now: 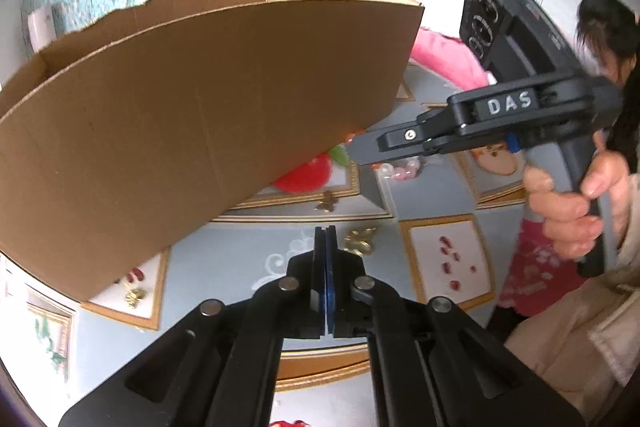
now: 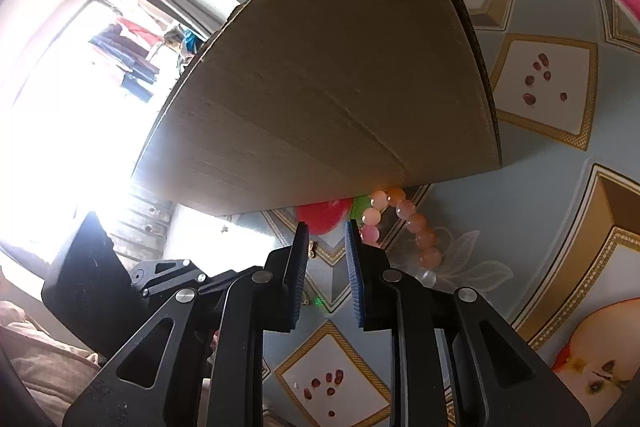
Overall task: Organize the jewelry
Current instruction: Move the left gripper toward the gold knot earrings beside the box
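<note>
Closest to the lens, the left tongs (image 1: 325,247) are pressed fully together with nothing between them, hovering over the patterned bench (image 1: 248,255); the right tongs (image 2: 326,235) stand narrowly apart and empty, their near pad just beside the pink bead bracelet (image 2: 416,227), which lies on the bench at the foot of the cardboard box (image 2: 320,87), its far beads against the box's bottom edge; a closing there would likely miss the strand or nudge it under the box; beads may roll off smooth pads.
</note>
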`<state>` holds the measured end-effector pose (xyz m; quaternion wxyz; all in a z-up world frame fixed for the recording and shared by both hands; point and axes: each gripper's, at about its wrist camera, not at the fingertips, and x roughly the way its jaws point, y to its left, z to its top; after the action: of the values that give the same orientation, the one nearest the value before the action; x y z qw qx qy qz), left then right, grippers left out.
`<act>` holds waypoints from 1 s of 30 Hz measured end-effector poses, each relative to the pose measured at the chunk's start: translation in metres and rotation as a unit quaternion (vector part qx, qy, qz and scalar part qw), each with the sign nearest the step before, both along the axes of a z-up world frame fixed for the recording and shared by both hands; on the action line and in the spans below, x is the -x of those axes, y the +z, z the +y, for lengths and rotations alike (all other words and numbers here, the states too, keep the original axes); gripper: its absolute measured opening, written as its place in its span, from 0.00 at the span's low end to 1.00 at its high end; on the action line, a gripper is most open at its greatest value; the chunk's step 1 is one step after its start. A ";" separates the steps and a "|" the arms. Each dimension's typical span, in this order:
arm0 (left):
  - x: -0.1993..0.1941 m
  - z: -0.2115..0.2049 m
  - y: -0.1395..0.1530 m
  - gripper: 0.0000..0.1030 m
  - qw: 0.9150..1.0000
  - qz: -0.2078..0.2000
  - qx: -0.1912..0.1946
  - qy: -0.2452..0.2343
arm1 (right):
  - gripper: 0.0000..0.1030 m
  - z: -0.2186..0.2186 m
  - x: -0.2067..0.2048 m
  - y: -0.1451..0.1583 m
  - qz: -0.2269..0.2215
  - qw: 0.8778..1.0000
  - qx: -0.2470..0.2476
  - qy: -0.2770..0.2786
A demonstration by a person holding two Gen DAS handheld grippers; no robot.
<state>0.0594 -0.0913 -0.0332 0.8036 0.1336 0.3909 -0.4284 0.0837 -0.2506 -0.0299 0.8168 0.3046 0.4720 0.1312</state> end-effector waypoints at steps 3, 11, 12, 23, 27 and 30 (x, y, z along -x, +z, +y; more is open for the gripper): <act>-0.002 -0.002 0.000 0.19 1.000 0.007 -0.002 -0.004 | 0.20 0.000 0.000 -0.001 0.001 1.000 -0.003 -0.003; 0.000 -0.014 0.001 0.23 1.000 0.002 -0.013 -0.022 | 0.20 -0.002 0.001 -0.003 0.002 1.000 -0.007 -0.005; 0.003 -0.018 0.000 0.23 1.000 -0.001 -0.018 -0.026 | 0.20 -0.002 0.001 -0.004 0.002 1.000 -0.007 -0.005; 0.024 -0.034 -0.004 0.18 0.996 -0.055 -0.052 -0.037 | 0.20 -0.003 0.003 -0.007 0.001 1.000 -0.009 -0.008; 0.026 -0.034 -0.006 0.12 0.997 -0.053 -0.050 -0.036 | 0.20 -0.002 0.003 -0.007 0.001 1.000 -0.008 -0.008; 0.025 -0.030 -0.006 0.11 0.997 -0.055 -0.050 -0.035 | 0.20 -0.003 0.003 -0.006 0.001 1.000 -0.007 -0.008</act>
<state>0.0341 -0.1216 -0.0388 0.8007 0.2102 0.3621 -0.4285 0.0807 -0.2533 -0.0363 0.8155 0.3142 0.4691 0.1274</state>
